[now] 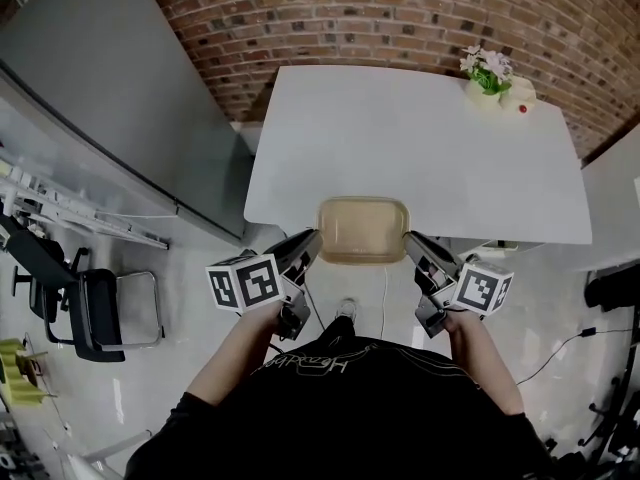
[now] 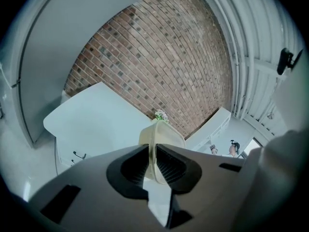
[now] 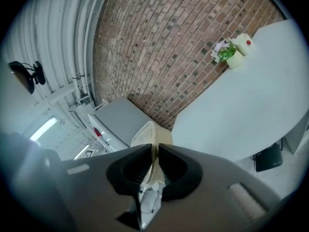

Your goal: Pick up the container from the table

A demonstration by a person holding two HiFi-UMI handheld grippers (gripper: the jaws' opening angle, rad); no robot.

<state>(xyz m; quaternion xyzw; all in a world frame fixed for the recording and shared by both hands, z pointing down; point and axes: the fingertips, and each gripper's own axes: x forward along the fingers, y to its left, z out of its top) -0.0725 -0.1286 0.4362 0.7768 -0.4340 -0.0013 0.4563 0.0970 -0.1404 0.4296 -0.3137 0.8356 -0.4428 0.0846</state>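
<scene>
Container: the shallow tan container [image 1: 363, 230] is at lower centre of the head view, across the near edge of the white worktop [image 1: 420, 148]. It looks carried in the air between the two claws, not resting.
Left claw: the left claw [image 1: 308, 244] is clamped on the container's left rim, with the thin wall pinched between its ribbed pads.
Right claw: the right claw [image 1: 415, 244] is clamped the same way on the right rim.
Slip risk: both holds are on thin rim only, so the wall could flex and slide out if either squeeze eases or the hands drift apart.
Tilt risk: uneven hand heights would twist the rim and lever it from one claw.
Drop: bare floor [image 1: 200, 368] lies below the near half.
</scene>
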